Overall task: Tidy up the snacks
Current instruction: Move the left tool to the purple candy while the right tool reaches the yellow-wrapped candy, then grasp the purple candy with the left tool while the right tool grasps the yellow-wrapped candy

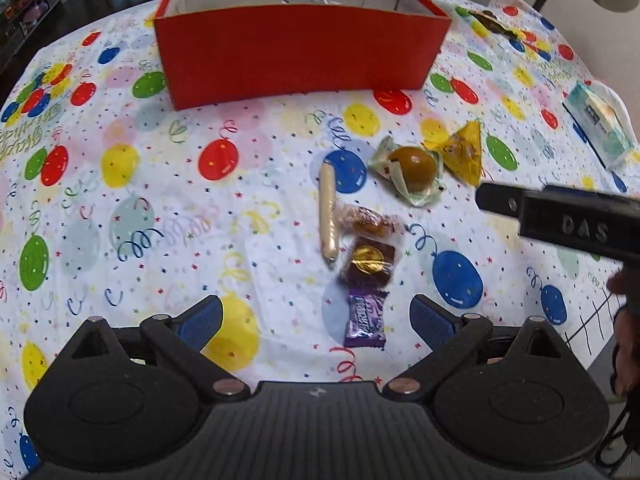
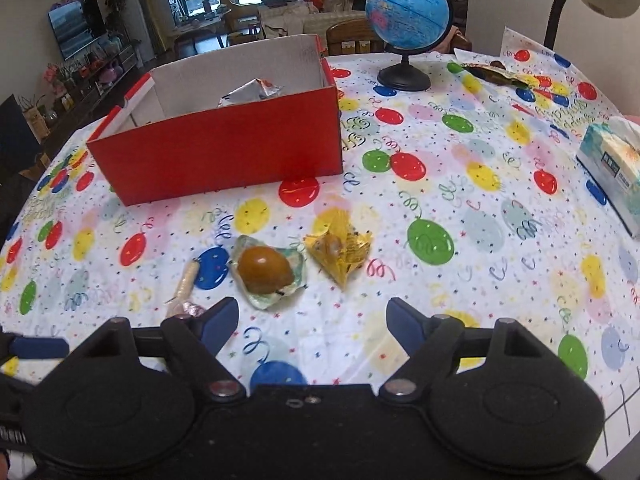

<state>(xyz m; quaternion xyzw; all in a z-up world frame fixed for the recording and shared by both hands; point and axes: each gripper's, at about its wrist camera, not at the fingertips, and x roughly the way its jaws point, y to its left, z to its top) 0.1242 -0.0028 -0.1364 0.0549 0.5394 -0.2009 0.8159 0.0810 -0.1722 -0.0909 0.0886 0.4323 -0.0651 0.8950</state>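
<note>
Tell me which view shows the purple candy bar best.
The left wrist view. The purple candy bar lies whole and unobstructed on the tablecloth, just ahead of the open left gripper, below the gold-coin packet. The right wrist view does not show it at all; only the sausage stick appears near its left finger.

Glossy tablecloth (image 1: 160, 208), matt cardboard box (image 1: 296, 52)

Balloon-print table (image 2: 460, 208) carrying a red box (image 2: 224, 160), globe (image 2: 406, 16) and tissue pack (image 2: 612, 168). Wrapped snacks (image 1: 360, 236) scattered nearer, directly on the cloth.
</note>
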